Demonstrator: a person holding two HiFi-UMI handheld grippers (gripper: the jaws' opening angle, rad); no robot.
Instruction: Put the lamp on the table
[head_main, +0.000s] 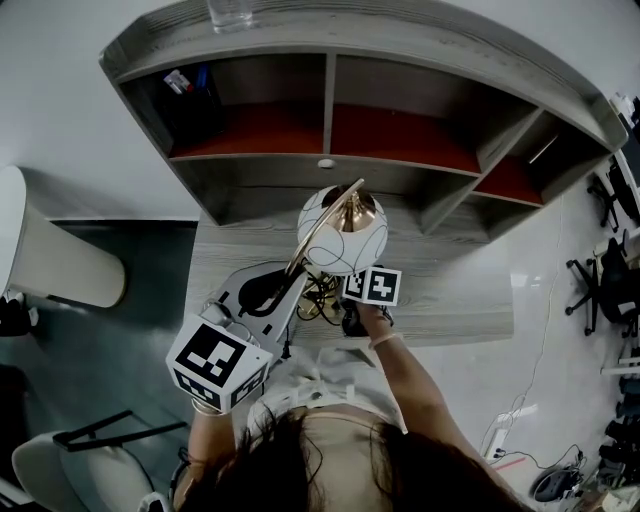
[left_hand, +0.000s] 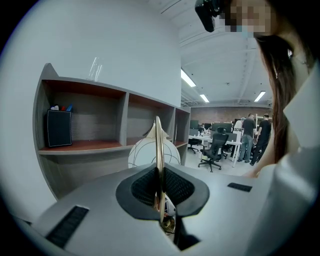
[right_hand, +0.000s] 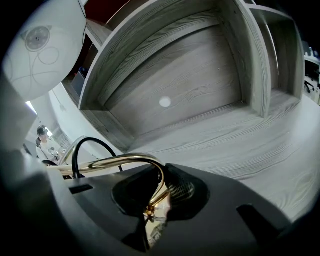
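The lamp has a white globe shade (head_main: 342, 230) with thin line patterns and a gold stem (head_main: 312, 240). It is held above the grey wooden desk (head_main: 460, 290), in front of the shelf unit. My left gripper (head_main: 272, 292) is shut on the straight gold stem (left_hand: 159, 150), with the globe (left_hand: 142, 154) just beyond its jaws. To the right and close under the globe, my right gripper (head_main: 345, 305) is shut on a curved gold tube (right_hand: 125, 161) of the lamp. The globe (right_hand: 42, 45) fills the upper left of the right gripper view. A black cord (right_hand: 80, 150) loops beside the tube.
A curved grey shelf unit (head_main: 330, 165) with red-floored compartments stands at the back of the desk. A glass (head_main: 230, 12) sits on top and a black box (head_main: 190, 110) in the left compartment. A white chair (head_main: 60, 255) is at left, office chairs (head_main: 600, 280) at right.
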